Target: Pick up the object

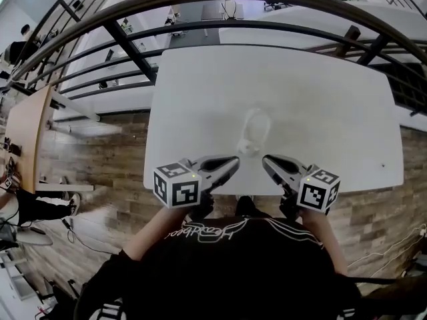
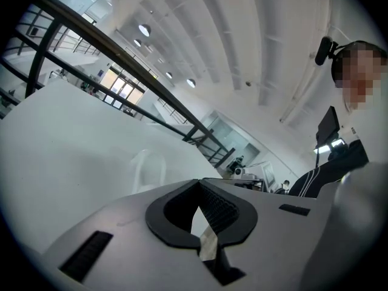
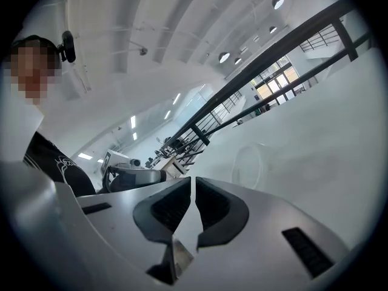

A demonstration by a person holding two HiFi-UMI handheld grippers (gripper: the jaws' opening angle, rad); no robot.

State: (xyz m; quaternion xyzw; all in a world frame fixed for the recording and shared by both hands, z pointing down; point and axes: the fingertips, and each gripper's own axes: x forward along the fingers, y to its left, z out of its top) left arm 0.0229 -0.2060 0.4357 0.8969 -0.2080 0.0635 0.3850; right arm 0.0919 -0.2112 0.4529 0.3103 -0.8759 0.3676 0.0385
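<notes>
White loop-shaped headphones [image 1: 248, 147] lying on the white rectangular table [image 1: 320, 99], untouched

they sit near the front edge, just ahead of both tips and between them; left gripper [image 1: 230, 162] has its jaws closed on nothing; right gripper [image 1: 269, 160] is pinched together too, empty

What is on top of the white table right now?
A pale looped object lies on the white table, just beyond the shut left tongs and right tongs. The tongs cover a strip near the table's front edge, so that part cannot be seen.
</notes>
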